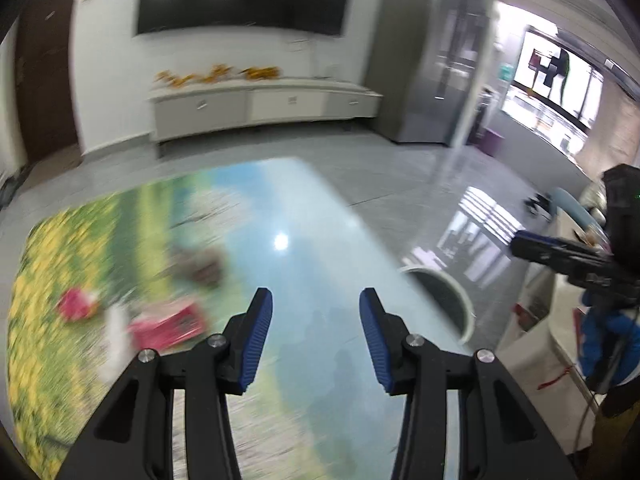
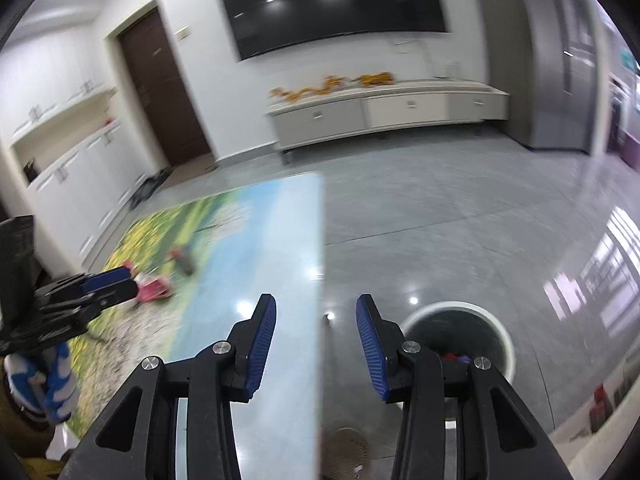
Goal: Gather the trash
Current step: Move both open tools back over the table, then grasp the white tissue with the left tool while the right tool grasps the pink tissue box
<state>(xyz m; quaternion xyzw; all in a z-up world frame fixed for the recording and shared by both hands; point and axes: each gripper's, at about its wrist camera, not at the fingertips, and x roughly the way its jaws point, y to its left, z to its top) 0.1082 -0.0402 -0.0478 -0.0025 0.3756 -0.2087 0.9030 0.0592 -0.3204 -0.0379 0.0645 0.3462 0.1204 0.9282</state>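
Big dark wall screen point(image 2: 332, 4) above a long white cabinet point(image 2: 384, 114), orange clutter point(image 2: 332, 84) on top; brown door point(image 2: 164, 88) left.

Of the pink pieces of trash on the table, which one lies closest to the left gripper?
The larger, flat pink packet, just beyond the left gripper and off its left finger. The rounder pink wrapper lies farther out toward the table's left edge.

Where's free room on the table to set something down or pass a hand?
The blue, glossy right half of the table is bare, from the far edge down to the right gripper. The left side is crowded: pink wrappers, a white scrap and a brown piece. The left gripper hangs empty over the bare strip. The bin stands on the floor right of the table.
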